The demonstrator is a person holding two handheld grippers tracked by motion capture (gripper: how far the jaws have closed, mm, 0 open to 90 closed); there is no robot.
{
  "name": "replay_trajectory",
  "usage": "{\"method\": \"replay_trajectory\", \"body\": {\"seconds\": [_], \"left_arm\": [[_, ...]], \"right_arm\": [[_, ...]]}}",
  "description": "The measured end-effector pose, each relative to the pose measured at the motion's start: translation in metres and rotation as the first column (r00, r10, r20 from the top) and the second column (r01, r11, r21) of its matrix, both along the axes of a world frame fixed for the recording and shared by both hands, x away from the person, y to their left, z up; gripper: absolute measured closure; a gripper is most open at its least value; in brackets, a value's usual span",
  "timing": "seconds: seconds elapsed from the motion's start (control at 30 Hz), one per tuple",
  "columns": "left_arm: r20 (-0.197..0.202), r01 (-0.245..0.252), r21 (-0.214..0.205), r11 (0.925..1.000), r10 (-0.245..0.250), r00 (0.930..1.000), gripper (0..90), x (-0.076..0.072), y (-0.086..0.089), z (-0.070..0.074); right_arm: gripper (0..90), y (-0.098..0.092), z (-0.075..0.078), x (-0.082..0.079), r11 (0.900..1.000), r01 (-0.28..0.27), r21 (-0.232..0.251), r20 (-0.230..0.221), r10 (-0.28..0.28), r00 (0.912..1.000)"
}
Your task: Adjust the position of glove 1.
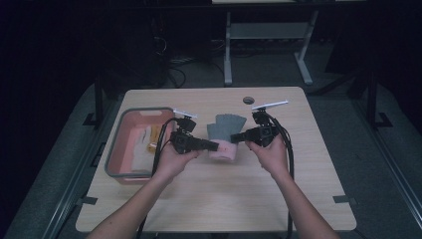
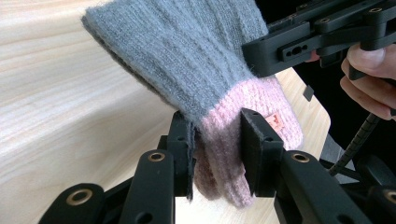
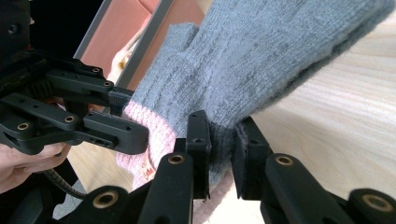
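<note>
Glove, knitted, grey body with pink cuff: you hold it between both tools, over the middle of the table, just right of the pink tub. In the high view the cuff end points near and the grey fingers point far; whether the fingers rest on the wood or hang clear of it cannot be told.

Left gripper: jaws pressed together on the pink cuff, with knit bunched between the pads.

Right gripper: jaws pinched on the grey knit just above the cuff line, a thin fold caught between them.

Tub: pink, grey rim, at the left of the table; it holds pale cloth items, too small to name.

Table hole: round, at the far edge, well apart from the work.

Risks, as judged from here:
- Slip. Your right tool appears to bite only a thin fold; if you pull the hands apart, the soft knit may slide out.
- Stretch. Both grips sit close together at the cuff; pulling in opposite directions could distort the ribbing.
- Drag. If the fingers trail on the wood, a sideways carry toward the tub may snag them on its rim.
- Tangle. Cables trail near your wrists and could catch the hanging fingers.
</note>
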State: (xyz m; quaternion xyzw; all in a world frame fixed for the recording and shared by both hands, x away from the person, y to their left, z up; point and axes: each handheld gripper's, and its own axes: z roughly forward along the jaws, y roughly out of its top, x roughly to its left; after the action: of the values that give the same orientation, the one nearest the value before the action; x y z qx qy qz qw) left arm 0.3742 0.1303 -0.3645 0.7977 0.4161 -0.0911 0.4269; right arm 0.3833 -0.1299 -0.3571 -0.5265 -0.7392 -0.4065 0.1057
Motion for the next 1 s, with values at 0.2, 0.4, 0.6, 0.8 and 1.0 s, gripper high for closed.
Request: {"method": "replay_trajectory", "body": {"seconds": [0.2,0.4,0.6,0.8,1.0], "left_arm": [[0.006,-0.004,0.006,1.0000,0.004,1.0000,67.5,0.001,0.007,0.002],[0.012,-0.014,-0.001,0.9999,0.014,0.9998,67.5,0.002,0.016,0.005],[0.014,-0.026,-0.006,0.9997,0.026,0.9996,67.5,0.002,0.024,0.008],[0.017,-0.041,-0.014,0.9990,0.042,0.9990,67.6,0.002,0.034,0.012],[0.021,-0.048,-0.017,0.9987,0.048,0.9986,67.7,0.002,0.044,0.015]], "right_arm": [[78.2,0.007,0.000,0.003,0.9999,-0.012,0.004,-0.005,0.012,0.9999],[78.2,0.015,0.005,0.006,0.9997,-0.026,0.000,0.003,0.026,0.9997],[78.2,0.022,0.009,0.009,0.9991,-0.042,0.000,0.019,0.042,0.9990],[78.2,0.031,0.013,0.011,0.9986,-0.053,0.004,0.020,0.053,0.9984],[78.2,0.039,0.016,0.015,0.9975,-0.070,0.007,0.030,0.070,0.9971]]}}
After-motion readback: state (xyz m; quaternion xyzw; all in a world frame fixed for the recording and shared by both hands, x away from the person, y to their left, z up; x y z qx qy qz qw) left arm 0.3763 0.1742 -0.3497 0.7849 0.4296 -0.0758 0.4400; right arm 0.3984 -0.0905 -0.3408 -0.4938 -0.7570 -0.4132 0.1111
